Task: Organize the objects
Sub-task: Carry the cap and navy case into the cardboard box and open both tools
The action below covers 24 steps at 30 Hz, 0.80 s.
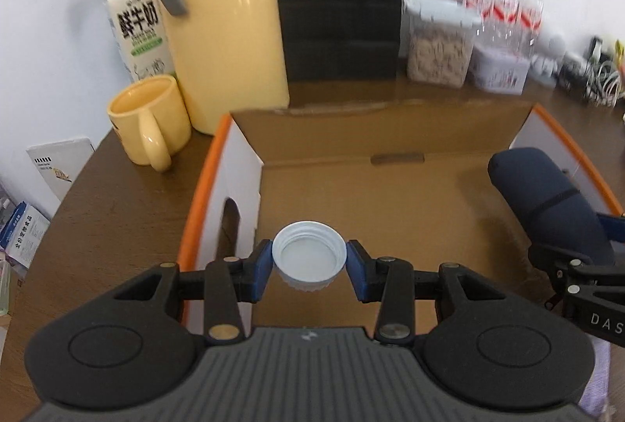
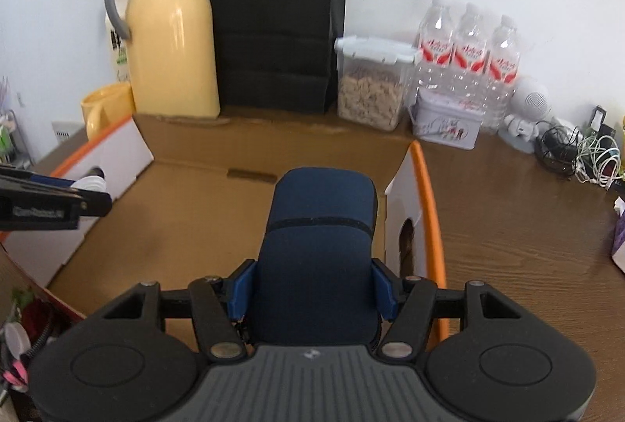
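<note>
My left gripper [image 1: 309, 261] is shut on a white screw cap [image 1: 309, 253], open side towards the camera, held above the left part of an open cardboard box [image 1: 390, 187]. My right gripper [image 2: 312, 289] is shut on a dark blue zip case [image 2: 318, 258] with a black band, held over the right part of the same box [image 2: 195, 211]. The case also shows in the left wrist view [image 1: 547, 199] at the right. The left gripper and cap show in the right wrist view [image 2: 90, 185] at the left edge.
Behind the box stand a yellow thermos jug [image 1: 222, 19], a yellow mug [image 1: 150, 117], a milk carton [image 1: 134, 23], a black paper bag [image 2: 273, 19], a cereal container [image 2: 371, 82], three water bottles [image 2: 468, 54], a tin [image 2: 447, 123] and tangled cables [image 2: 578, 152]. The box has orange-edged flaps [image 2: 429, 211].
</note>
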Available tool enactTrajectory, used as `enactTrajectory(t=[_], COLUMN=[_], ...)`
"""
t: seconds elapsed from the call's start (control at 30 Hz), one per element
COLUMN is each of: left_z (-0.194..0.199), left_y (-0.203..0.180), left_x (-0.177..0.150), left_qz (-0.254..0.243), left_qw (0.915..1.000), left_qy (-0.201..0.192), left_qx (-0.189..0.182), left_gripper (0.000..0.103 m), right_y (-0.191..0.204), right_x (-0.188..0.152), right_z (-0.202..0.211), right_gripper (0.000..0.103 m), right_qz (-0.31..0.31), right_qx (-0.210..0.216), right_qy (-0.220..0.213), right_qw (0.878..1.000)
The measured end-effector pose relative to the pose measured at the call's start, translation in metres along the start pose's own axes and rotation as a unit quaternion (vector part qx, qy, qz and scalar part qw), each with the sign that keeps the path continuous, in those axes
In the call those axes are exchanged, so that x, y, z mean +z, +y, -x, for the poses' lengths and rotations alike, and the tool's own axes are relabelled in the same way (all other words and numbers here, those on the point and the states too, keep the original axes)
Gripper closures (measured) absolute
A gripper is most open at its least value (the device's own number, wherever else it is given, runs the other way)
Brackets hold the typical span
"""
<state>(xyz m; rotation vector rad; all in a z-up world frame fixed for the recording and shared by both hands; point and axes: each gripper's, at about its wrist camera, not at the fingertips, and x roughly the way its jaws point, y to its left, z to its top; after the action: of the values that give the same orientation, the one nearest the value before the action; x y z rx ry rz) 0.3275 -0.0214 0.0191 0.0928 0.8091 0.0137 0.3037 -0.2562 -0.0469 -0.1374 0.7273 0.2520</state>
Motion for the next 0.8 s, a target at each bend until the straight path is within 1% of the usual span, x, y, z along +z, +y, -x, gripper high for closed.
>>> enactTrajectory(t=[0.07,0.17,0.23,0.3,0.33,0.37,0.4,0.43,0.47,0.53,0.63,0.8], left_z=[-0.004,-0.006,-0.003,0.002,0.006,0.009,0.013,0.017,0.024,0.033,0.05,0.087], left_y=[-0.002,-0.001,0.001,0.001,0.002,0.002,0.003,0.004,0.006,0.01,0.016,0.026], left_x=[-0.002,-0.004,-0.006,-0.007,-0.008,-0.008,-0.008,-0.008,-0.01,-0.009,-0.009,-0.015], left_qz=[-0.003,0.0,0.003,0.005,0.005,0.005,0.006,0.009,0.013,0.02,0.034,0.048], left_qw=[1.0,0.9999,1.0,1.0,0.9999,0.9998,0.9996,0.9993,0.9986,0.9977,0.9955,0.9904], left_qy=[0.008,0.012,0.007,-0.002,-0.011,-0.02,-0.028,-0.037,-0.051,-0.065,-0.088,-0.129], left_qx=[0.004,0.001,-0.003,-0.001,-0.001,-0.001,0.0,0.001,0.0,-0.004,-0.007,-0.01], left_gripper=[0.062,0.061,0.053,0.031,0.025,0.014,0.002,0.0,0.0,0.0,0.0,0.0], right_y=[0.0,0.003,0.002,0.002,0.003,0.003,0.003,0.003,0.003,0.002,0.0,0.001], right_x=[-0.002,-0.005,-0.006,-0.007,-0.007,-0.007,-0.007,-0.007,-0.008,-0.007,-0.006,-0.009], right_z=[-0.006,-0.007,-0.006,-0.004,-0.002,0.0,0.004,0.007,0.012,0.02,0.035,0.072], right_gripper=[0.043,0.04,0.038,0.037,0.033,0.021,0.014,0.007,0.003,0.0,0.0,0.0], right_qz=[0.0,0.009,0.006,0.004,0.005,0.006,0.007,0.009,0.011,0.007,0.003,0.003], right_qx=[-0.003,-0.016,-0.012,-0.01,-0.011,-0.013,-0.015,-0.015,-0.013,-0.011,-0.007,-0.002], right_qy=[0.008,0.004,0.004,0.004,0.001,-0.002,-0.006,-0.01,-0.017,-0.025,-0.04,-0.077], right_qw=[1.0,1.0,1.0,1.0,1.0,1.0,1.0,1.0,1.0,1.0,0.999,0.997])
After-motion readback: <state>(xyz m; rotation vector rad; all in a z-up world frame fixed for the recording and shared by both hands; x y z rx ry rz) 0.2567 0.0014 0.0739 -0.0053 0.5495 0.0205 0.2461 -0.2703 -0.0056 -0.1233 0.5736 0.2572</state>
